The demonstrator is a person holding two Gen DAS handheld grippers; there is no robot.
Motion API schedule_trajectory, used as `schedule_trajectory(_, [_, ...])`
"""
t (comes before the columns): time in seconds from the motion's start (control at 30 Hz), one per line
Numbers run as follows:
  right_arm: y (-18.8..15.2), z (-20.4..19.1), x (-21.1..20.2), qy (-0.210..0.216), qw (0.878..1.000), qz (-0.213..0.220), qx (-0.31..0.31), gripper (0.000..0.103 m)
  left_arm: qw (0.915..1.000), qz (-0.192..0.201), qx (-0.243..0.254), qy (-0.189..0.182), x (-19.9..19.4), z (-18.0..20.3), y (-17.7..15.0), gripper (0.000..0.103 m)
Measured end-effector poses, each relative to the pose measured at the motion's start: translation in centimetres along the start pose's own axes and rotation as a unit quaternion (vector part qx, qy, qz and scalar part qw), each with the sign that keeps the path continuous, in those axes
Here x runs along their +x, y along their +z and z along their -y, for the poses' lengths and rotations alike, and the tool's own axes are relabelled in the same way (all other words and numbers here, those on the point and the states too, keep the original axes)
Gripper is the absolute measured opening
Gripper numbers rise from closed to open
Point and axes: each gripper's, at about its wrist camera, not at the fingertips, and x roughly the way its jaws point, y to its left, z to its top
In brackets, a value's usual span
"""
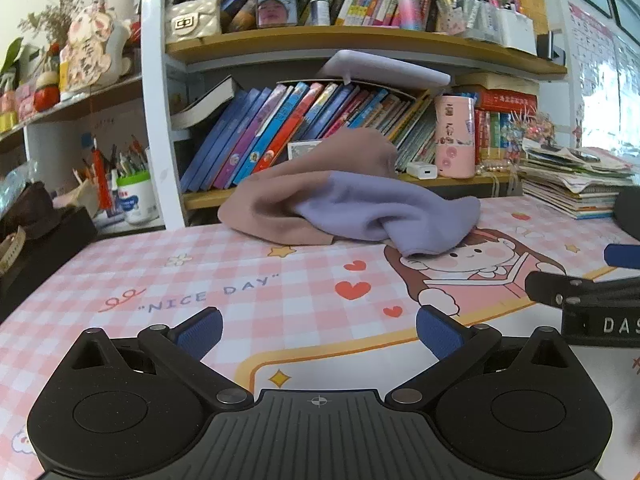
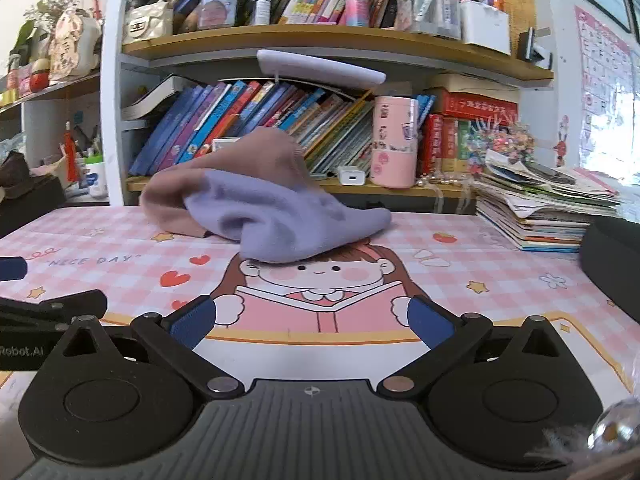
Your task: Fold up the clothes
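Observation:
A crumpled garment, part dusty pink (image 1: 272,208) and part lavender (image 1: 384,212), lies heaped at the back of the pink checked desk mat (image 1: 240,272), against the bookshelf. It also shows in the right wrist view (image 2: 272,212). My left gripper (image 1: 319,330) is open and empty, low over the mat, well short of the garment. My right gripper (image 2: 312,322) is open and empty, also short of the garment. The right gripper's body shows at the right edge of the left wrist view (image 1: 592,304); the left one shows at the left edge of the right wrist view (image 2: 44,320).
A bookshelf (image 1: 360,40) packed with books stands right behind the garment. A pink cylindrical cup (image 1: 454,136) and a white charger (image 1: 422,169) sit on its lower shelf. A stack of magazines (image 2: 536,208) lies at the right. A black box (image 1: 44,240) stands at the left.

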Motion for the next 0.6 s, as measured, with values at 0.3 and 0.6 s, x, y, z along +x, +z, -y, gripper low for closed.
schedule_trajectory(0.3, [-0.03, 0.03, 0.07, -0.012, 1.0, -0.003, 0.002, 0.103, 1.0, 0.001, 0.003, 0.002, -0.08, 0.11, -0.08, 0.103])
schedule_trajectory(0.6, [-0.04, -0.35, -0.12, -0.005, 1.0, 0.003, -0.013, 0.103, 1.0, -0.007, 0.001, -0.006, 0.24, 0.04, -0.02, 0.103])
